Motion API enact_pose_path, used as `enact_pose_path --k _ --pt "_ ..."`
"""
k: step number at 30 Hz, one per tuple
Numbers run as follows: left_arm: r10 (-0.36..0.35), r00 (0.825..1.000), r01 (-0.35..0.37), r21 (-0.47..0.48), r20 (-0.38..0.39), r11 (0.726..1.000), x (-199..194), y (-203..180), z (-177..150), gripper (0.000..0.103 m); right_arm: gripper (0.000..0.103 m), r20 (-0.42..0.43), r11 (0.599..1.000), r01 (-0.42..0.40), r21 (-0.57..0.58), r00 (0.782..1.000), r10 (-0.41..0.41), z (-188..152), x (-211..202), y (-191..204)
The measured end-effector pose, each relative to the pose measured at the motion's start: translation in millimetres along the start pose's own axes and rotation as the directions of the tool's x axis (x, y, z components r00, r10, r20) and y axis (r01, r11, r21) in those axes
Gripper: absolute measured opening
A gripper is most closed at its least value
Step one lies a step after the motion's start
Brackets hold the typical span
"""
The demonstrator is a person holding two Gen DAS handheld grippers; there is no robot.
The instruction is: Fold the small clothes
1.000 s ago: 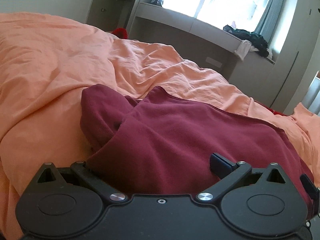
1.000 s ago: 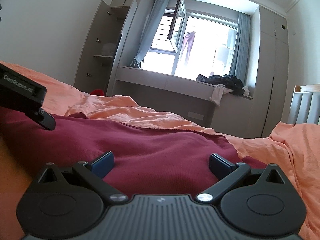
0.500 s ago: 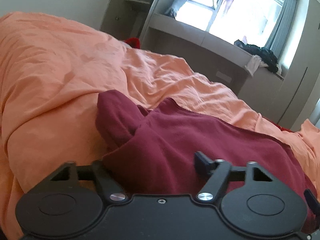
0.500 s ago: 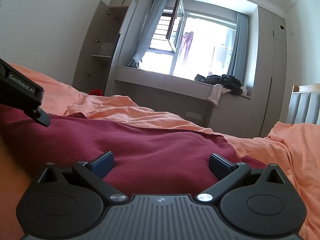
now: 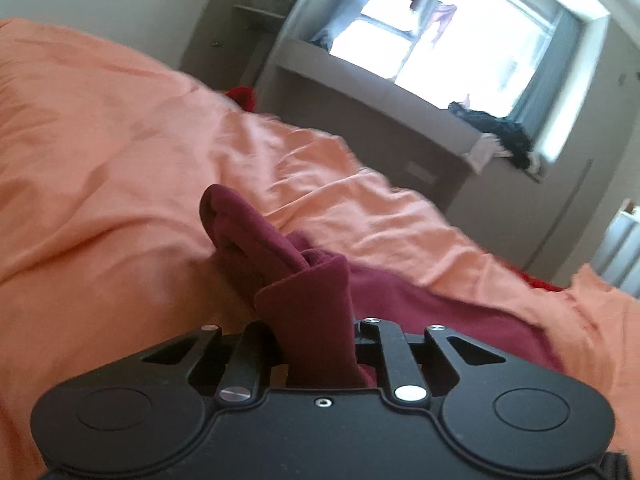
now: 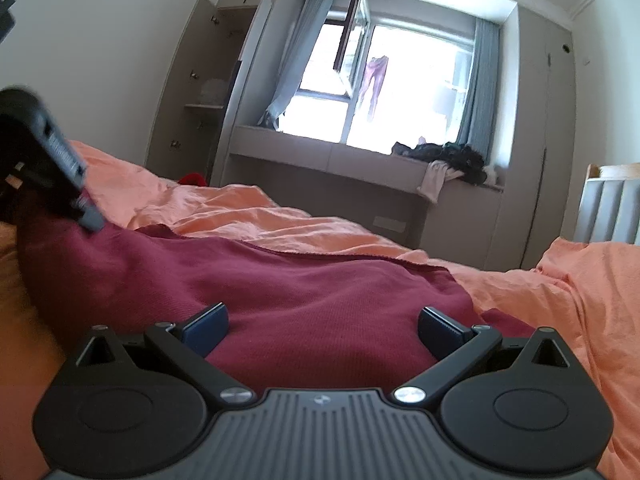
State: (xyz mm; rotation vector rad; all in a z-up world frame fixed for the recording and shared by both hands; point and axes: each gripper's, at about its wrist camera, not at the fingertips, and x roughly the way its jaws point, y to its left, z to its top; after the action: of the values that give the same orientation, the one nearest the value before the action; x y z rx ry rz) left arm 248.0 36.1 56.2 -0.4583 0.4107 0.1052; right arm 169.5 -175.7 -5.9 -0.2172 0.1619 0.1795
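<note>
2 grippers: left gripper [image 5: 314, 344] pinches the maroon garment [image 5: 304, 320]; right gripper [image 6: 322, 326] gapes wide over it. Lettering on the left one is blurred, unreadable.

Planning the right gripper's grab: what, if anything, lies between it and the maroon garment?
Nothing visible. The right gripper is open directly over the maroon garment, whose far-left end the left gripper has pinched.

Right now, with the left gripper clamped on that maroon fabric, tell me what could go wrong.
1. The left gripper pinches only a narrow bunched fold of the maroon garment; pulling may slip it free or crumple the fold.
2. The right gripper is open over the cloth, holding nothing, so the garment may drag across the orange duvet.
3. The duvet is rumpled, so creases may set unevenly.
</note>
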Motion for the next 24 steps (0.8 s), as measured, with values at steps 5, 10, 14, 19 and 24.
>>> enact_pose_path --k 5,10,14,19,24 --pt "-0.108 0.994 0.102 0.16 0.026 0.982 -0.6 -45.7 24.9 0.015 0.103 -0.068 0.991 -0.133 0.015 0.989 0.134 15.6 1.8 -25.1" --pt "-0.208 0.978 0.192 0.362 0.006 0.912 -3.3 -105.6 32.8 0.015 0.103 -0.012 0.98 -0.117 0.164 0.993 0.12 33.8 -13.9 -73.9" --pt "-0.303 0.953 0.278 0.467 -0.023 0.839 -10.8 -151.6 17.1 0.015 0.103 0.007 0.977 0.009 0.215 1.0 -0.01 44.0 -20.6 -119.2" --pt "-0.366 0.923 0.363 0.579 -0.117 0.73 -18.9 -196.4 -36.3 0.015 0.103 -0.085 0.964 0.138 0.225 0.989 -0.122 40.8 -13.0 -171.1" --pt "-0.334 0.918 0.389 0.652 -0.214 0.651 -13.3 -203.9 -88.9 0.016 0.103 -0.117 0.926 0.16 0.343 0.985 -0.127 31.8 -15.3 -211.9"
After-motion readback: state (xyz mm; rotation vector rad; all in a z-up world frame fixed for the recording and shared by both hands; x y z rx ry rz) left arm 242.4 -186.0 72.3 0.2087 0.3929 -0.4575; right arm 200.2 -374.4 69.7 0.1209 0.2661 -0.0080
